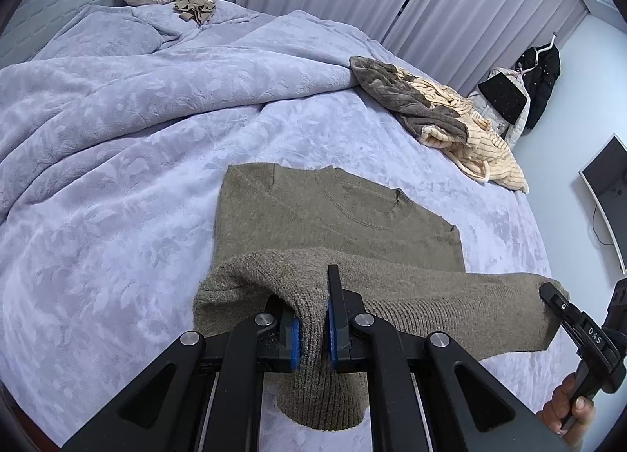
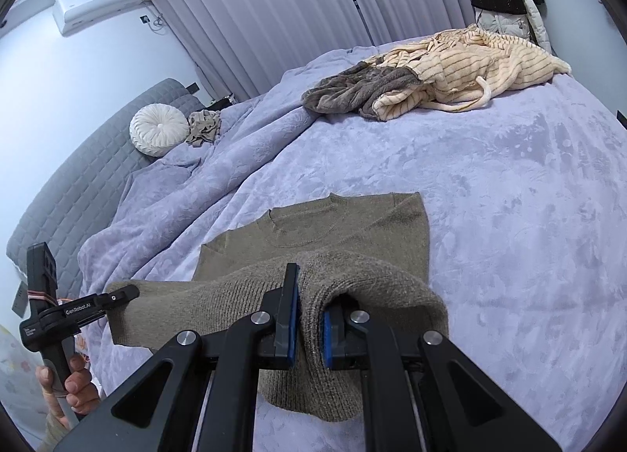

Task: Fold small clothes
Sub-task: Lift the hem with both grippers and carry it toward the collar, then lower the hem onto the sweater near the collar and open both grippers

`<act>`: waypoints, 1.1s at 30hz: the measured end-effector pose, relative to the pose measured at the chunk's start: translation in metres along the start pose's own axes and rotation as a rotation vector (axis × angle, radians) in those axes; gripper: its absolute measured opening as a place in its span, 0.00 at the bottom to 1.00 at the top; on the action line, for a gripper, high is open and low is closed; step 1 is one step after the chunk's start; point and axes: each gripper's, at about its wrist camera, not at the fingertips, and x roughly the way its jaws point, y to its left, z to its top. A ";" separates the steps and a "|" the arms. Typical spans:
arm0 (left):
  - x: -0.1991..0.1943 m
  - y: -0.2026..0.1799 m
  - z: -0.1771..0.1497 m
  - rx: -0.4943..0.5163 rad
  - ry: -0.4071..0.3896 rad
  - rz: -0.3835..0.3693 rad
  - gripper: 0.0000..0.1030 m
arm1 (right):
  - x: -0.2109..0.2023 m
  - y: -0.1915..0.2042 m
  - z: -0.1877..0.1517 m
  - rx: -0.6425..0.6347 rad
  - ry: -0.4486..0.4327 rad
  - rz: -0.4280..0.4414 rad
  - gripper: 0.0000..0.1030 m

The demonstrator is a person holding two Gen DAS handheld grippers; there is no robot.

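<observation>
1. The olive knit sweater (image 1: 337, 213) lies on the lavender bedspread (image 1: 117, 185), collar at the far side, its near hem lifted and doubled over.
2. The left gripper (image 1: 313, 328) is clamped tight on the hem's left part, cloth bunched between the blue pads (image 1: 293, 340).
3. The right gripper (image 2: 309, 338) pinches the right part likewise.
4. A heap of grey and striped clothes (image 2: 431, 75) lies far right.

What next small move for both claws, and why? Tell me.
Probably carry the lifted hem forward toward the collar and lay it down. Both the left claw and right claw are shut on the olive sweater, whose neck half lies flat on the bed.
</observation>
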 end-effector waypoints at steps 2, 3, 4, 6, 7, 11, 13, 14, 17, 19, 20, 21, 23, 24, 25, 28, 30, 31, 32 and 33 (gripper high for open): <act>0.001 -0.003 0.005 0.009 -0.002 0.007 0.11 | 0.000 0.002 0.004 -0.003 -0.005 0.000 0.10; 0.003 -0.004 0.007 0.012 0.001 0.011 0.11 | 0.001 0.002 0.005 -0.003 -0.006 -0.001 0.10; 0.006 -0.004 0.008 0.013 0.005 0.016 0.11 | 0.002 0.002 0.007 -0.001 -0.005 -0.003 0.10; 0.012 -0.005 0.012 0.011 0.019 0.021 0.11 | 0.007 0.002 0.008 0.003 0.003 -0.009 0.10; 0.015 -0.005 0.013 0.008 0.026 0.024 0.11 | 0.009 0.001 0.009 0.005 0.007 -0.011 0.10; 0.028 -0.005 0.019 0.010 0.042 0.032 0.11 | 0.020 -0.003 0.010 0.012 0.022 -0.017 0.10; 0.036 -0.003 0.020 0.005 0.053 0.034 0.11 | 0.026 -0.006 0.011 0.018 0.032 -0.022 0.10; 0.040 -0.002 0.021 0.002 0.060 0.035 0.11 | 0.031 -0.008 0.011 0.021 0.040 -0.025 0.10; 0.053 0.001 0.023 -0.007 0.083 0.040 0.11 | 0.043 -0.015 0.011 0.036 0.062 -0.033 0.10; 0.064 0.003 0.023 -0.005 0.100 0.045 0.11 | 0.051 -0.020 0.010 0.049 0.079 -0.038 0.10; 0.069 0.003 0.023 -0.003 0.108 0.047 0.11 | 0.055 -0.023 0.008 0.056 0.089 -0.044 0.10; 0.074 0.004 0.023 -0.002 0.116 0.051 0.11 | 0.059 -0.025 0.006 0.064 0.099 -0.048 0.10; 0.086 0.007 0.022 -0.004 0.137 0.063 0.11 | 0.069 -0.031 0.002 0.075 0.118 -0.056 0.10; 0.092 0.009 0.021 -0.007 0.147 0.066 0.11 | 0.073 -0.033 0.000 0.079 0.126 -0.060 0.10; 0.099 0.011 0.020 -0.013 0.159 0.072 0.11 | 0.077 -0.035 -0.001 0.084 0.134 -0.064 0.10; 0.114 0.016 0.018 -0.022 0.185 0.083 0.11 | 0.088 -0.042 -0.006 0.093 0.155 -0.072 0.10; 0.122 0.018 0.017 -0.024 0.196 0.089 0.11 | 0.095 -0.044 -0.008 0.092 0.168 -0.079 0.10; 0.125 0.018 0.017 -0.026 0.201 0.090 0.11 | 0.098 -0.045 -0.009 0.091 0.171 -0.083 0.10; 0.128 0.019 0.018 -0.028 0.205 0.090 0.11 | 0.101 -0.046 -0.009 0.091 0.175 -0.085 0.10; 0.131 0.019 0.019 -0.031 0.207 0.090 0.11 | 0.104 -0.048 -0.009 0.093 0.179 -0.086 0.10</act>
